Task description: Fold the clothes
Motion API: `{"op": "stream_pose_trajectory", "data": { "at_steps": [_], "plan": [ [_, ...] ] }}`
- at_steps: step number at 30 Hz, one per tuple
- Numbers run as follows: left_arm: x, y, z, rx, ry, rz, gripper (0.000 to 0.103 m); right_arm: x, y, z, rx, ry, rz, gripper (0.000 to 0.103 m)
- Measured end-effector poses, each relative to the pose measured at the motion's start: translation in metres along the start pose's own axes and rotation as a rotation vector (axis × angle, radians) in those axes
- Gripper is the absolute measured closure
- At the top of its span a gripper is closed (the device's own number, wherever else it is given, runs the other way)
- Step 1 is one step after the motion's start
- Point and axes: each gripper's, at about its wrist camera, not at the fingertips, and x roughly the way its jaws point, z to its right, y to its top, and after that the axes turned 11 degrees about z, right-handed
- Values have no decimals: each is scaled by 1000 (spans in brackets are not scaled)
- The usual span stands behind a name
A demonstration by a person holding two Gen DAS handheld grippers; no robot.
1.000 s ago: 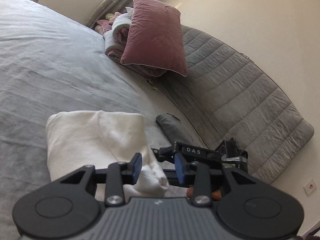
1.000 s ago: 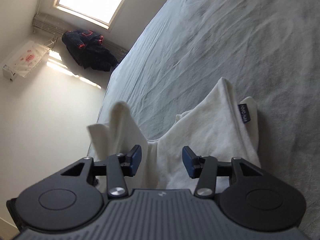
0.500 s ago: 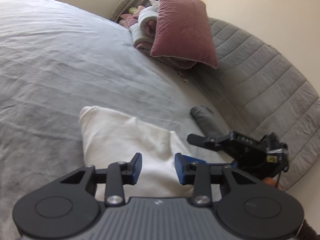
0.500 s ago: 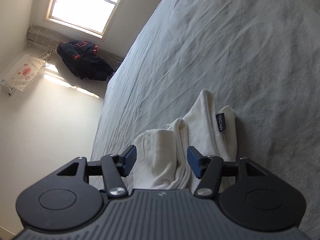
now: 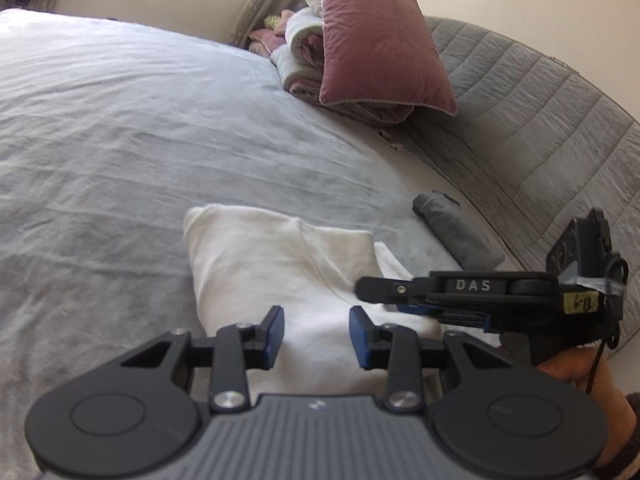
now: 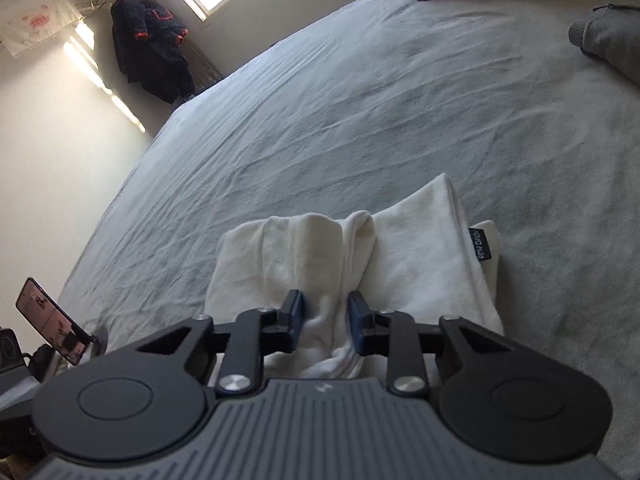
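Grey sheet covers a wide bed point(image 5: 140, 128), open far and left; a quilted headboard point(image 5: 540, 128) and grey roll point(image 5: 456, 236) lie right. The folded white garment point(image 6: 404, 264) lies near. The right gripper point(image 6: 326, 320) has just been closing on a bunched fold between its jaws; best lift it gently, keeping layers together. The left gripper point(image 5: 316, 330) hovers part-open over the cloth, gripping nothing.
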Motion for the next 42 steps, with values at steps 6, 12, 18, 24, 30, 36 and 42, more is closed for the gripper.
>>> {"op": "stream_pose_trajectory", "data": {
  "at_steps": [6, 12, 18, 24, 30, 36, 42],
  "plan": [
    [-11, 3, 2, 29, 18, 87, 68, -22, 21, 6, 32, 92, 71, 86],
    [-2, -1, 11, 75, -14, 93, 72, -21, 32, 22, 70, 79, 65, 86],
    [16, -11, 22, 107, -44, 43, 72, -25, 36, 39, 94, 48, 59, 87],
    [28, -21, 31, 144, -74, 15, 72, -27, 40, 62, 129, -22, 75, 101],
    [35, -29, 38, 184, -68, 2, 72, -32, 43, 72, 160, -26, 86, 90],
    [29, -18, 31, 155, -58, 29, 72, -40, 44, 71, 157, 51, 54, 55],
    [29, -11, 21, 140, -12, 57, 72, -33, 43, 66, 97, 45, 80, 60]
  ]
}}
